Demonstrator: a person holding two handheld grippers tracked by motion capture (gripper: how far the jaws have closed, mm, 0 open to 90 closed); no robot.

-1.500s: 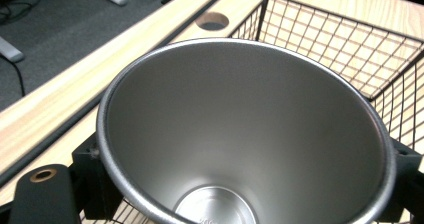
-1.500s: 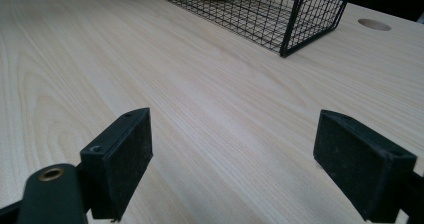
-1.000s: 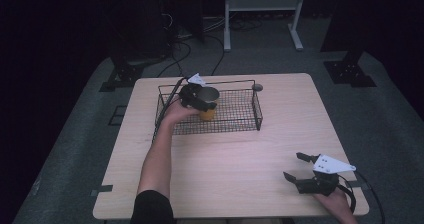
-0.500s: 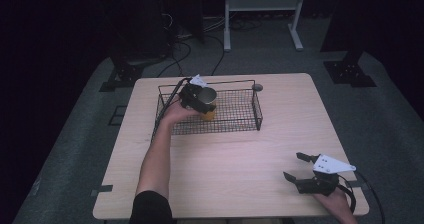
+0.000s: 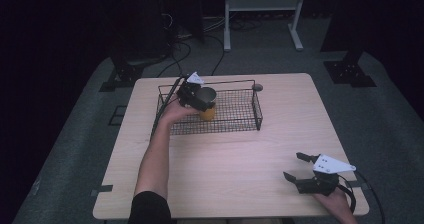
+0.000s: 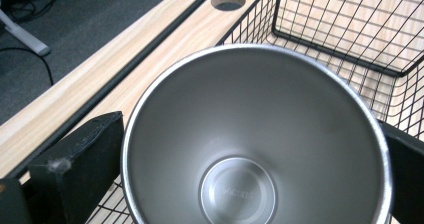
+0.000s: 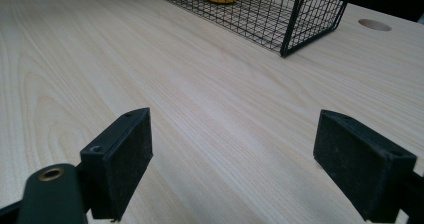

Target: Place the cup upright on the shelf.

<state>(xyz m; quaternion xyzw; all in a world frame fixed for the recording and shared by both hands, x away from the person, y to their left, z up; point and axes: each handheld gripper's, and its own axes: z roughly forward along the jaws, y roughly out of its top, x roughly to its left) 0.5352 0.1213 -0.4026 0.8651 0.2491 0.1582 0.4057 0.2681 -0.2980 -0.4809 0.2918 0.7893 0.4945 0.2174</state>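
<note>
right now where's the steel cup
In the high view the steel cup sits between the jaws of the left gripper, over the left part of the wire basket near the table's far edge.

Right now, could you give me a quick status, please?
Left gripper shut on steel cup over wire basket. Right gripper open, empty, near table edge.
</note>
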